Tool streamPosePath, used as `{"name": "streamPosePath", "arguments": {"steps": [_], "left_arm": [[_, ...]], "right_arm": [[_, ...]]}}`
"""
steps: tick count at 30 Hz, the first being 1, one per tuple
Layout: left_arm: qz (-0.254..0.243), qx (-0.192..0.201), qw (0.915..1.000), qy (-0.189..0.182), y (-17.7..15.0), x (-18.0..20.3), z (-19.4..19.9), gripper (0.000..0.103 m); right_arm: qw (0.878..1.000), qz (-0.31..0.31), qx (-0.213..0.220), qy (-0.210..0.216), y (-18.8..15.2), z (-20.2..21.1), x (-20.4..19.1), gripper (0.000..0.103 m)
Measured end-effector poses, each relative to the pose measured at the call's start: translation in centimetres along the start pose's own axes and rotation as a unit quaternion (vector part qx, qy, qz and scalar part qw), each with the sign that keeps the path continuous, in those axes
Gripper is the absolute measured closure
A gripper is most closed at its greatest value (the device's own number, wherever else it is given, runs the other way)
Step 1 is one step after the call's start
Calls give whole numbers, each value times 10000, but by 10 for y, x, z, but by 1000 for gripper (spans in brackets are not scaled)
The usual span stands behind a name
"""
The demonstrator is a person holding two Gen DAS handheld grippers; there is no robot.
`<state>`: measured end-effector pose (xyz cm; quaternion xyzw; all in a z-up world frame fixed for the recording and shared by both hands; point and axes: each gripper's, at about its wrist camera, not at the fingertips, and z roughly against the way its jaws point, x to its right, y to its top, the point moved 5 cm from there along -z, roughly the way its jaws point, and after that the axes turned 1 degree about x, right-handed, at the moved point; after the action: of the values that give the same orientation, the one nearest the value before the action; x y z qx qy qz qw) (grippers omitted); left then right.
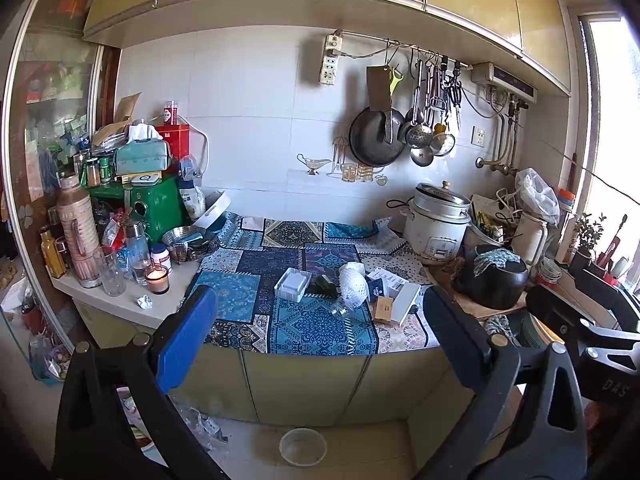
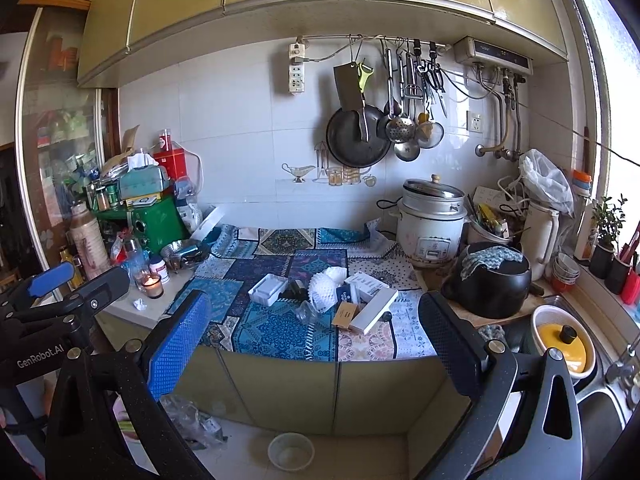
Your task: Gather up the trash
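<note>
Trash lies mid-counter on a blue patterned cloth [image 1: 316,324]: a white foam fruit net [image 1: 354,284] [image 2: 326,284], a white plastic tray [image 1: 293,285] [image 2: 268,289], a small brown box [image 1: 384,308] [image 2: 345,315], a long white box [image 1: 405,302] [image 2: 374,308] and a clear glass bulb [image 1: 340,311]. A crumpled paper ball [image 1: 145,301] [image 2: 139,303] sits on the bare counter to the left. Both grippers hover in front of the counter's edge, short of the pile. My left gripper [image 1: 320,324] is open and holds nothing; my right gripper [image 2: 316,328] is the same.
A lit candle [image 1: 157,278], glasses and bottles crowd the left end. A rice cooker [image 1: 438,220] and a black pot [image 1: 492,276] stand at the right, by a sink with a yellow-lidded pot [image 2: 562,344]. A plastic bowl [image 1: 303,446] and wrappers [image 1: 200,424] lie on the floor.
</note>
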<state>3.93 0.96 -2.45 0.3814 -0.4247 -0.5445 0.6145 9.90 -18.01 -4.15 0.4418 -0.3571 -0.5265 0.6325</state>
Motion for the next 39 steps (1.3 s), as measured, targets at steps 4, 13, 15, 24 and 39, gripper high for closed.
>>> {"name": "streamPosePath", "arguments": {"steps": [4,13,15,24,39], "left_arm": [[-2,5,10000,2,1,0,0,0],[-33,11,10000,3,3,3,-1,0],[-30,14,10000,-1,2,4,-1,0],[-37,-6,10000,1,3,6,-1,0],[-74,14,10000,-21,-1,3,0,0]], "right_arm": [[10000,-6,8,1,0,0,0,0],[10000,-14,-6,8,1,0,2,0],[10000,-21,-3,19,0,0,1,0],[10000,-50,2,19,1,1,0,0],[10000,-76,-9,15,0,1,2,0]]}}
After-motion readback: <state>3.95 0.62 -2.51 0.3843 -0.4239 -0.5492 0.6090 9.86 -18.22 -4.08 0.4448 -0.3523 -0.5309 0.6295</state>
